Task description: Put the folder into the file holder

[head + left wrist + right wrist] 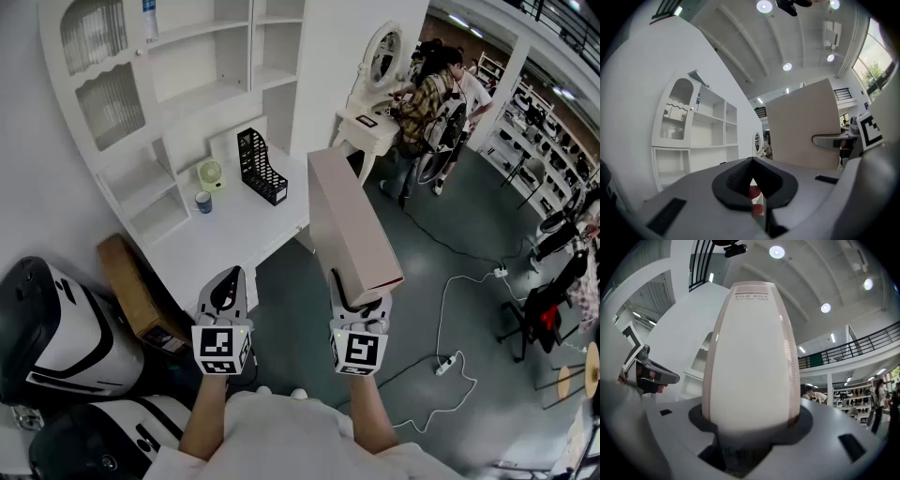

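Right hand-held gripper, folder clamped, raised

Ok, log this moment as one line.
right tongs: shut on folder, held in air | left tongs: shut, empty | file holder: on desk, folder not in

Pinkish-beige folder, black mesh file holder

grey left tool, right tool, white shirt
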The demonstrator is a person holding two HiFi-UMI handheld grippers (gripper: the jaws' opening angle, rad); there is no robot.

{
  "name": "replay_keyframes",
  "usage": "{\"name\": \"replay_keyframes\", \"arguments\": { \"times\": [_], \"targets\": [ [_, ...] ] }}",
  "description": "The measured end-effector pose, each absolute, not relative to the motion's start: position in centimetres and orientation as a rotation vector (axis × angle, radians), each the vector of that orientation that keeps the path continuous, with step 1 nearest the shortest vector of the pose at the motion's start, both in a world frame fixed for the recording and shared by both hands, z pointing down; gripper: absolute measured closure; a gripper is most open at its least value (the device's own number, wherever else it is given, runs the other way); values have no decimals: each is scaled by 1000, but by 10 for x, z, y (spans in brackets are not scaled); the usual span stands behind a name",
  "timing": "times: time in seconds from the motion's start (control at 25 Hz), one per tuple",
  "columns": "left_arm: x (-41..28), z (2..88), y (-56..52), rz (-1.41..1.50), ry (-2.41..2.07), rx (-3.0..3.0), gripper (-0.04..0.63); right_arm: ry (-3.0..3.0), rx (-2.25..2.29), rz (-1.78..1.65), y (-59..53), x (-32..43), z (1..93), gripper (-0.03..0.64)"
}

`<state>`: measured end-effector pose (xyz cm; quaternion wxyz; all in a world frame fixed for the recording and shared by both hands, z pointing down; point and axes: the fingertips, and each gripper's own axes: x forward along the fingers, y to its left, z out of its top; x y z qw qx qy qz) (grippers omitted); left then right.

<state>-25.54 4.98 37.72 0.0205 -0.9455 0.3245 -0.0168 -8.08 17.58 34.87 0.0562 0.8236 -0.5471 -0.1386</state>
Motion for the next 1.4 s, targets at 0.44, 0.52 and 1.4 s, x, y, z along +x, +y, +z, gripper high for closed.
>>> {"name": "replay_keyframes", "arguments": {
  "times": [0.44, 0.52, 1.4],
  "targets": [
    [-244, 379, 58, -42, 983, -2954, 604, -1698, 2555, -399, 181, -69, 342, 336],
    [-241, 381, 59, -47, 986, -2952, 604, -1695, 2548, -411, 183, -66, 342, 337],
    [-154, 412, -11, -183, 1149, -2873, 604, -1877, 2473, -245, 91, 37, 387, 337]
  ]
}}
